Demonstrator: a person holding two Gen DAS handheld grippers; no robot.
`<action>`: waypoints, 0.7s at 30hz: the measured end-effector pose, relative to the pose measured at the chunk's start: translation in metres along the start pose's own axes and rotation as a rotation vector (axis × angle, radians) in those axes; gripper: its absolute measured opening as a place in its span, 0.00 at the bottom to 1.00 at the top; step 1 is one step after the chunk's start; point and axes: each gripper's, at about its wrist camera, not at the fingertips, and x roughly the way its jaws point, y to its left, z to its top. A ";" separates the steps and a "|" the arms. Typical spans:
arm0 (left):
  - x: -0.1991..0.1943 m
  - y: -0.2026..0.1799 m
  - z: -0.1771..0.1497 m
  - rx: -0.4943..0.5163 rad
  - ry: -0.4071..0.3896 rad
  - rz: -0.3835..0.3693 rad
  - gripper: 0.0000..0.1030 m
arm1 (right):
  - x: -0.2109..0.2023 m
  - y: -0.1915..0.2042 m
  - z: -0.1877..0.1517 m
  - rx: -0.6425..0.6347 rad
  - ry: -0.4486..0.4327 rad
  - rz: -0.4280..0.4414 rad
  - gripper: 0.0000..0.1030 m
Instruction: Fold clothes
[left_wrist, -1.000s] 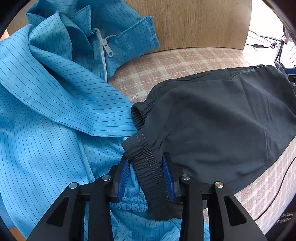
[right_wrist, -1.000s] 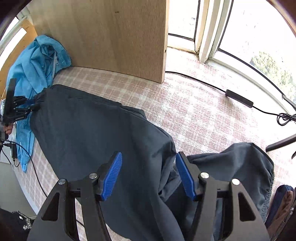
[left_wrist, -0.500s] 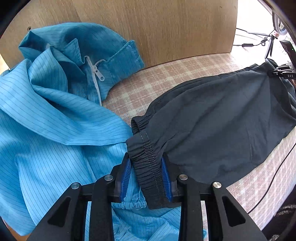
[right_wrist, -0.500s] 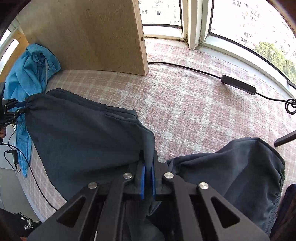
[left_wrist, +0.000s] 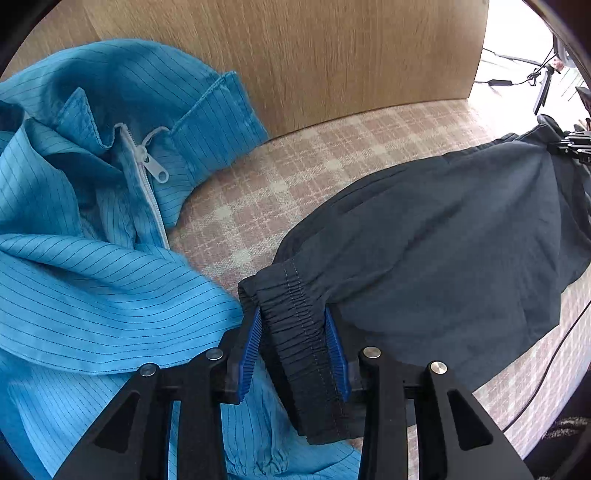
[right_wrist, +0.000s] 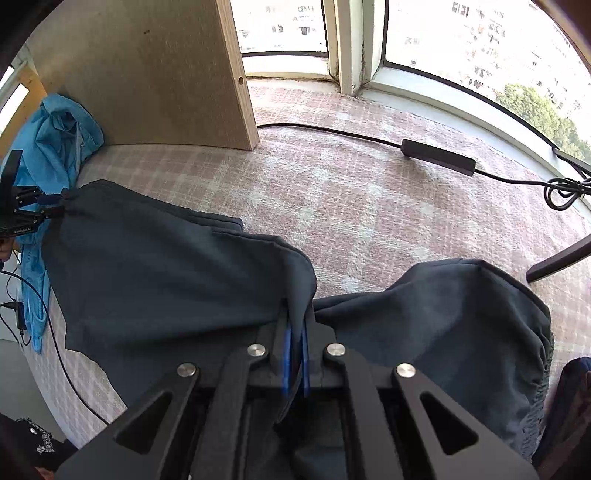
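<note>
We see dark shorts (left_wrist: 461, 236) across the frame's centre and right; our left gripper (left_wrist: 293, 350) is opening around their waistband, while our right gripper (right_wrist: 294, 354) pinches their fabric.

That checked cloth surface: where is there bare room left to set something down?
Bare checked cloth lies between the wooden panel, the black cable and the dark trousers. A smaller patch sits between the blue jacket and the trousers. The jacket's side is crowded.
</note>
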 end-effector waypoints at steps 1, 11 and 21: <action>0.003 0.000 0.000 0.005 0.011 0.021 0.49 | 0.002 0.001 0.000 -0.004 0.006 0.008 0.04; 0.027 0.011 0.014 -0.003 0.062 -0.014 0.70 | 0.012 0.013 0.005 -0.050 0.025 -0.007 0.05; 0.025 -0.001 0.017 0.030 0.017 -0.097 0.34 | 0.022 0.010 0.001 -0.047 0.037 -0.005 0.05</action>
